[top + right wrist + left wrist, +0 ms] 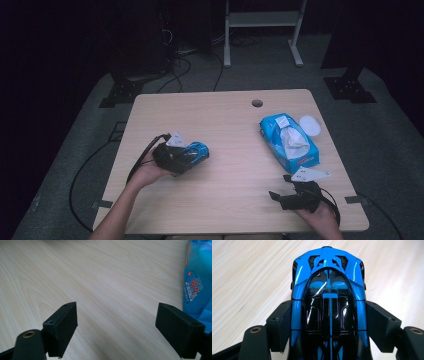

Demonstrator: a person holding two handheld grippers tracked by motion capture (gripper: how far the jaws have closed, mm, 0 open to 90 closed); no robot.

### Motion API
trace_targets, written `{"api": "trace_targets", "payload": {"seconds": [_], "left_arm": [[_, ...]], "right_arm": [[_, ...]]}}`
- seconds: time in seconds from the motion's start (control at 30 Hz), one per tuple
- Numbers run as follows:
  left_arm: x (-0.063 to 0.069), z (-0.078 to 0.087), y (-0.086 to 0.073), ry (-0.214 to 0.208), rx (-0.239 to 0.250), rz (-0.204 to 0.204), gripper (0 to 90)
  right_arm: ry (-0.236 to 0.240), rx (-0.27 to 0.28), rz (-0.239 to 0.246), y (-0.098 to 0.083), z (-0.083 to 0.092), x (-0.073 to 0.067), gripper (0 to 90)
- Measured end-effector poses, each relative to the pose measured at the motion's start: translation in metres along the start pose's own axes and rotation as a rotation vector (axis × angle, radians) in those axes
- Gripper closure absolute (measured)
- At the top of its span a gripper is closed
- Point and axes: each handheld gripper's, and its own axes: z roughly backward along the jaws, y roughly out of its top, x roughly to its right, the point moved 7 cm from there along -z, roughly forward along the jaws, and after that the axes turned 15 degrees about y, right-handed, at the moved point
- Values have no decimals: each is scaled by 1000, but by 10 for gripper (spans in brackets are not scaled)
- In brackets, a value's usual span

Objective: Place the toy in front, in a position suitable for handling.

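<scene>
A blue and black toy car (192, 152) is held in my left gripper (186, 159) over the left half of the wooden table (225, 125). In the left gripper view the jaws press on both flanks of the car (328, 297), its far end pointing away over the tabletop. My right gripper (280, 196) rests near the table's front right, jaws wide apart with bare wood between them (116, 315). A blue tissue pack (288, 141) lies just beyond it, its edge (197, 277) at the right of the right gripper view.
A white round lid (310, 124) lies beside the tissue pack at the right edge. A cable hole (257, 103) sits near the table's far edge. Cables run over the grey floor at the left, and a white frame (262, 30) stands behind the table.
</scene>
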Motion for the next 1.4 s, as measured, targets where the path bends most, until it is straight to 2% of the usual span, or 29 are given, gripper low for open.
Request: {"api": "trace_targets", "payload": {"seconds": [0.03, 0.07, 0.1, 0.3, 0.33, 0.53, 0.63, 0.67, 0.9, 0.97, 1.03, 1.07, 1.1, 1.17, 1.2, 1.23, 1.27, 1.3, 1.33, 1.4], "left_arm": [[7, -1, 5, -14, 7, -12, 282], [21, -4, 14, -34, 19, -38, 282], [21, -4, 14, -34, 19, -38, 282], [59, -17, 30, -108, 34, -89, 282], [68, -22, 32, -124, 25, -112, 282], [83, -36, 31, -157, 0, -140, 282], [87, -39, 30, -165, -7, -146, 282], [91, -42, 29, -164, -17, -163, 282], [99, -48, 25, -187, -25, -178, 282], [101, -52, 22, -188, -36, -186, 281], [102, -54, 21, -191, -31, -176, 281], [102, -55, 21, -193, -27, -174, 280], [102, -55, 21, -187, -25, -183, 280], [104, -55, 22, -180, -15, -189, 278], [103, -55, 21, -177, -13, -187, 272], [103, -55, 21, -178, -12, -179, 272], [103, -54, 22, -178, 7, -169, 229], [102, -52, 24, -182, 22, -151, 229], [99, -47, 25, -172, 38, -136, 182], [98, -41, 25, -161, 53, -130, 164]], "right_arm": [[-1, 2, -2, 0, 1, 0, 169], [-3, 8, -3, 1, 2, 0, 169], [-3, 8, -3, 1, 2, 0, 169], [-13, 31, 2, 4, 7, 0, 169], [-15, 32, 4, 4, 7, 1, 169], [-22, 36, 5, 5, 10, 1, 169], [-23, 37, 6, 5, 10, 2, 169], [-27, 37, 9, 5, 10, 2, 169], [-52, 49, 24, 10, 16, 0, 169], [-66, 63, 30, 13, 20, 0, 169], [-85, 74, 44, 18, 25, 1, 169], [-117, 86, 59, 26, 31, 4, 169], [-117, 86, 59, 26, 31, 4, 169], [-139, 98, 66, 35, 36, 10, 172], [-175, 113, 73, 44, 41, 18, 173], [-175, 113, 73, 44, 41, 18, 173], [-206, 127, 72, 54, 45, 29, 173], [-206, 127, 72, 54, 45, 29, 173], [-246, 133, 71, 63, 47, 42, 173], [-286, 132, 62, 70, 47, 56, 175]]}}
